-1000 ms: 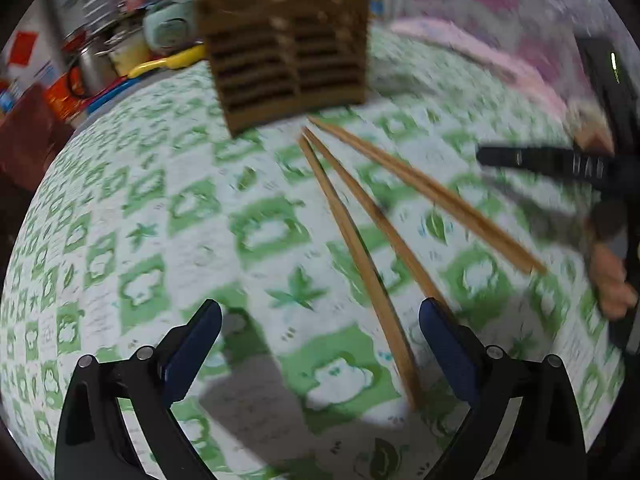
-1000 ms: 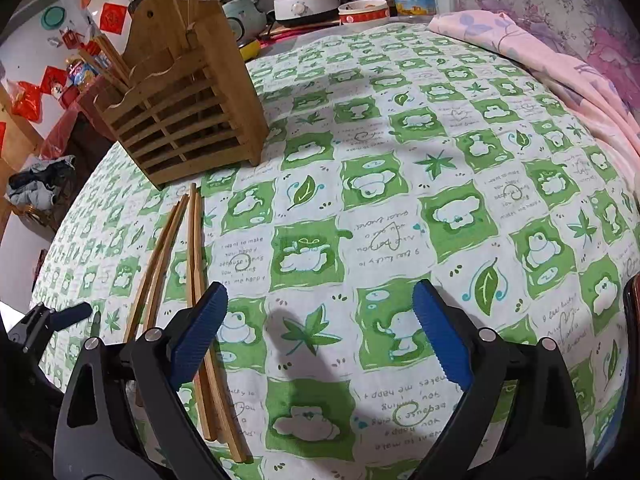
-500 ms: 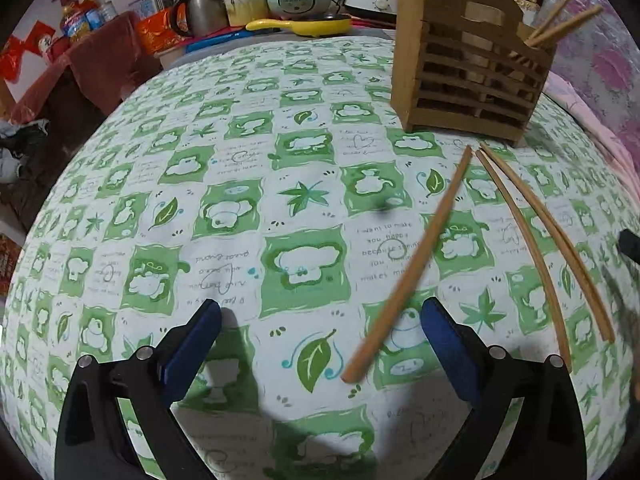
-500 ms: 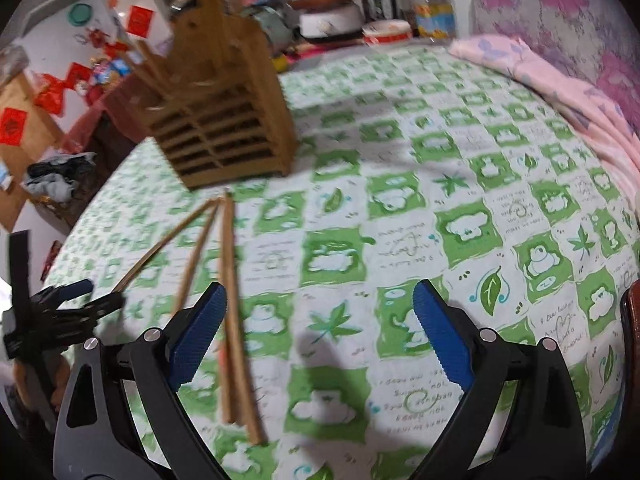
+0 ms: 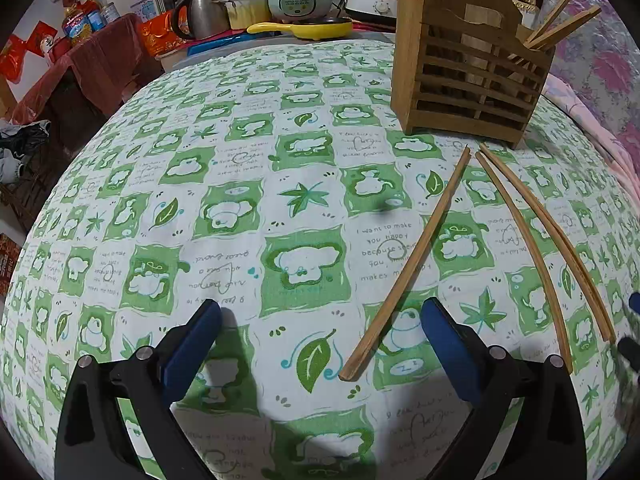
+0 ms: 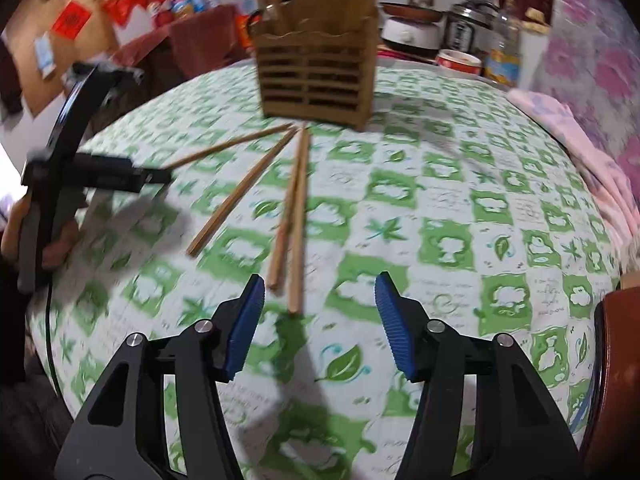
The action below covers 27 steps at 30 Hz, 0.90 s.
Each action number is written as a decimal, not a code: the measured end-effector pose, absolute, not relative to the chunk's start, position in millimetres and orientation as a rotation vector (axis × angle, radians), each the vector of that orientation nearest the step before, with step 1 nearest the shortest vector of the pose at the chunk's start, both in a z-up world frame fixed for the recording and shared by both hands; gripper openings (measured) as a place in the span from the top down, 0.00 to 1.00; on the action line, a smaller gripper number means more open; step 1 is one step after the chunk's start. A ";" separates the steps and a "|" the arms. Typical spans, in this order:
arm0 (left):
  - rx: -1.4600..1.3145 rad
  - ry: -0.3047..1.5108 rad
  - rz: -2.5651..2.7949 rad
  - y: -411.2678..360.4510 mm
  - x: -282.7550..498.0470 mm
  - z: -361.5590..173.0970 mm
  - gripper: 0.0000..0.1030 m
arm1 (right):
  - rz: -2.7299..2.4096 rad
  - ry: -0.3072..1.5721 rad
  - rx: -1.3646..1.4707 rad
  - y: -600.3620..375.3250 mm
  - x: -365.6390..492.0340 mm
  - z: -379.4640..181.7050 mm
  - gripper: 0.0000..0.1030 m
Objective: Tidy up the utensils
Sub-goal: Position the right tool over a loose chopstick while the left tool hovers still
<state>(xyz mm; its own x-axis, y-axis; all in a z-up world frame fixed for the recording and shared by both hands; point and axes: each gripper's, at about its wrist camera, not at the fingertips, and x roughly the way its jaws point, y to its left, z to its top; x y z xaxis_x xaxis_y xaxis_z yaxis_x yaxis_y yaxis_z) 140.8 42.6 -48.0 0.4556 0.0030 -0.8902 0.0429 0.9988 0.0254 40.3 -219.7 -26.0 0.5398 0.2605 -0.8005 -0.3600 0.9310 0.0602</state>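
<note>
Going from left to right across the counter, which is covered with a green and white cloth, the left part is bare. The left hand-held gripper hovers here with its jaws wide apart and nothing between the pads. The near end of the left chopstick lies on the cloth between its two fingers, a little in front of them and closer to the right one, not touched.

More to the right lie two chopsticks close together, running from the wooden holder toward the near edge. In the right wrist view four loose sticks fan out from the foot of the holder. The right hand-held gripper is about half open and its jaws are closing, with nothing between them. The ends of the pair of sticks lie just ahead of its left finger.

The holder stands upright at the far right in the left wrist view, and some chopsticks already stick out of its right end. So the task seems partly done: some utensils are stored, the loose sticks still need picking up, and no grasp is made yet.
</note>
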 end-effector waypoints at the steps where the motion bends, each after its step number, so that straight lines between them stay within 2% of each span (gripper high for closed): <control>1: 0.046 1.098 -0.025 42.5 140.7 -48.0 0.04 | 0.378 0.941 -0.143 -215.5 38.0 -29.3 0.46; 5: 0.046 1.097 -0.025 42.6 140.6 -48.0 0.04 | 0.308 0.970 -0.193 -217.0 41.2 -34.9 0.52; 8: 0.046 1.097 -0.025 42.5 140.5 -48.0 0.04 | 0.130 0.960 -0.112 -253.9 58.9 -32.4 0.62; 13: 0.046 1.097 -0.025 42.4 140.5 -48.0 0.04 | 0.214 0.939 0.114 -293.0 60.8 -30.6 0.61; 21: 0.046 1.097 -0.025 42.6 140.5 -48.1 0.04 | 0.252 0.960 0.110 -286.7 61.8 -34.1 0.61; 27: 0.046 1.096 -0.025 42.5 140.4 -47.9 0.04 | 0.249 0.997 0.185 -295.5 69.2 -41.4 0.54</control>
<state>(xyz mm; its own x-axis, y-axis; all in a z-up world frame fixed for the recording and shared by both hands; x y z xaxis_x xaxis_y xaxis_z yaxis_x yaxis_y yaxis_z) 140.4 42.5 -47.9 0.4566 0.0019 -0.8897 0.0432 0.9988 0.0243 69.2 -295.5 -41.4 0.5183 0.2900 -0.8046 -0.1217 0.9562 0.2662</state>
